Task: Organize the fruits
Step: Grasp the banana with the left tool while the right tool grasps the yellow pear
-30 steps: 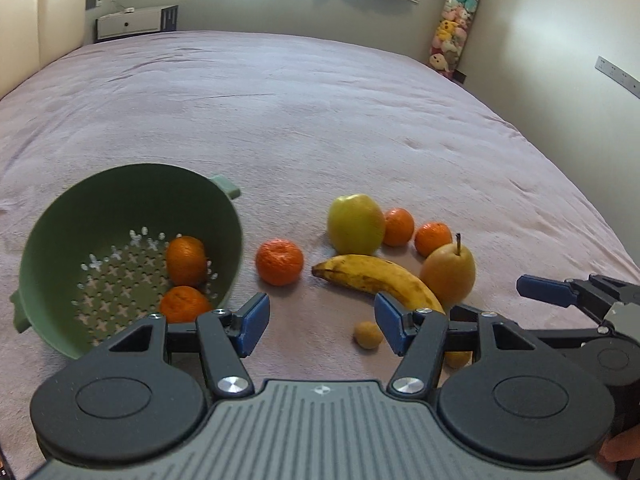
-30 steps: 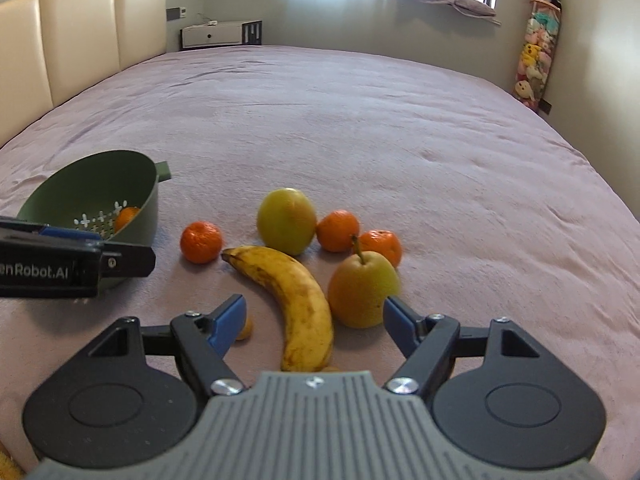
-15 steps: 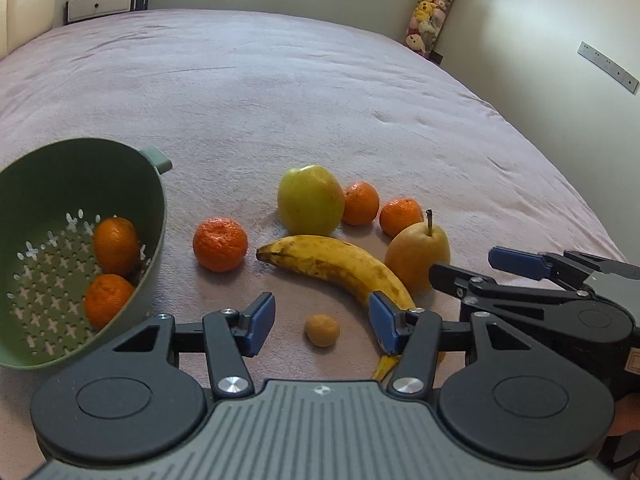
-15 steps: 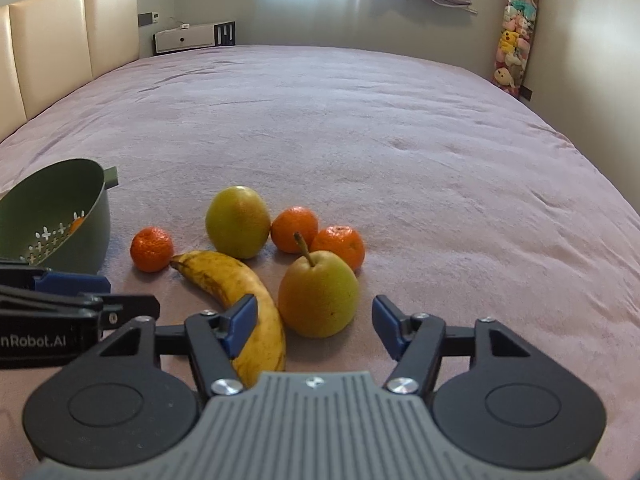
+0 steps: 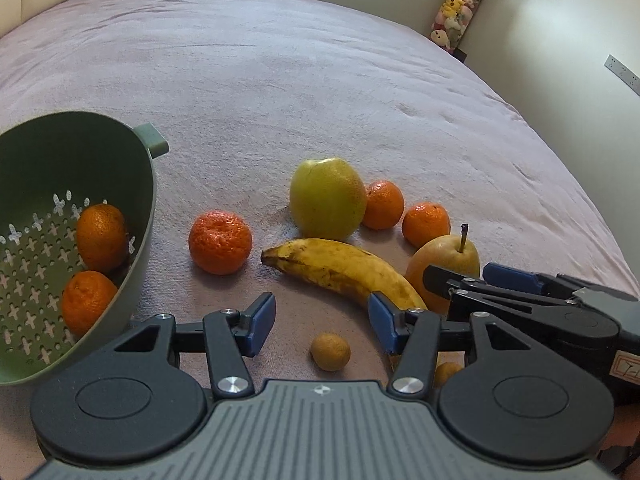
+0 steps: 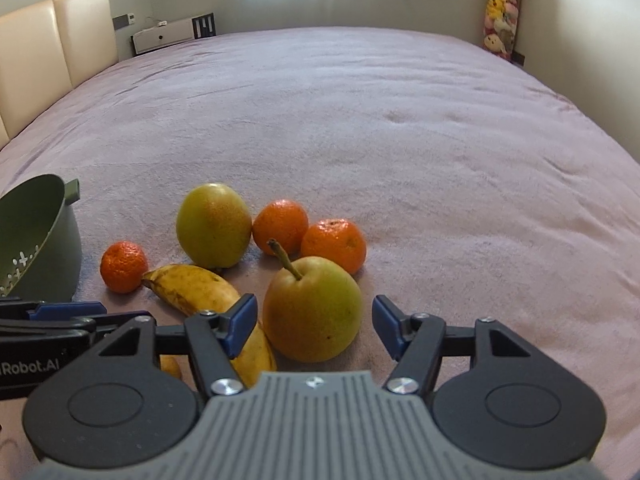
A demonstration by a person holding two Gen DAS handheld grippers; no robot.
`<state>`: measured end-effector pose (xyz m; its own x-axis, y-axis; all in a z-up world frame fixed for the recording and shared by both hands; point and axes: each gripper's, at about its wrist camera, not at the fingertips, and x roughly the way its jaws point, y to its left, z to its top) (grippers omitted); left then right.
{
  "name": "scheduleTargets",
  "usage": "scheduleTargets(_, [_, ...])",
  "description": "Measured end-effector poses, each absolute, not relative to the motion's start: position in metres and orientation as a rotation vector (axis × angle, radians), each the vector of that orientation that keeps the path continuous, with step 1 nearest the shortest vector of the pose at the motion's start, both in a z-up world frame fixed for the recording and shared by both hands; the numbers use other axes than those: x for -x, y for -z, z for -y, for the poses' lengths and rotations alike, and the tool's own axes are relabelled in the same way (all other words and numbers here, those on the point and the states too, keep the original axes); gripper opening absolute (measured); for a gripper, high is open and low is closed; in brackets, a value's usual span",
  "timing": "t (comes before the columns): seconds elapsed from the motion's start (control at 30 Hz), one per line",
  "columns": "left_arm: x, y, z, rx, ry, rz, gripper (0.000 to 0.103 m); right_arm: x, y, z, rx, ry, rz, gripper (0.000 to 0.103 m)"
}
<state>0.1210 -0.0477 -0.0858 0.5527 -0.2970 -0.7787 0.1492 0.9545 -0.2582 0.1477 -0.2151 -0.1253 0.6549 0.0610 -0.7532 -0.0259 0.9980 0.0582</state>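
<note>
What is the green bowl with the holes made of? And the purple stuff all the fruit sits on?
The green bowl looks like matte plastic: smooth, one even colour, with neat cross-shaped holes cut in it. The purple cover looks like soft, fuzzy cloth, maybe fleece: it wrinkles and dents under the fruit.

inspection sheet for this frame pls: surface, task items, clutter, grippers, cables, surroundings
Surface: pink bedspread, lightly wrinkled.
Job's things: green colander at left, tilted, two tangerines inside. Loose on the bed: tangerine, apple, two more tangerines behind it, banana, pear, small brown fruit.
Clutter: nothing seen.
Grippers: left gripper open, small brown fruit just ahead between its fingers; right gripper open, straddling the pear, contact not seen.
Cables: nothing seen.
Surroundings: cream headboard, white unit by the wall, window sill, hanging plush toys in the corner.
</note>
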Motion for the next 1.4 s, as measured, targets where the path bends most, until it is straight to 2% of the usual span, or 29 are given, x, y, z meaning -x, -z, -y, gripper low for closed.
scheduleTargets(0.33, [-0.135,0.096,0.05,0.206,0.278,-0.999,0.06,-0.167,0.142,0.223,-0.148,-0.037,-0.912,0.061])
scheduleTargets(0.7, [-0.144,0.099,0.06,0.29,0.288,-1.042,0.059,-0.159,0.132,0.238,-0.143,0.016,-0.892,0.06])
scheduleTargets(1.17, [-0.174,0.119,0.079,0.526,0.172,-1.203,0.066,-0.16,0.136,0.266,-0.207,0.043,-0.906,0.06])
scheduleTargets(1.3, [-0.183,0.128,0.088,0.52,0.128,-1.243,0.066,-0.159,0.136,0.265,-0.192,0.04,-0.907,0.06])
scheduleTargets(1.4, [-0.186,0.132,0.089,0.52,0.113,-1.253,0.06,-0.159,0.136,0.265,-0.192,0.043,-0.908,0.06])
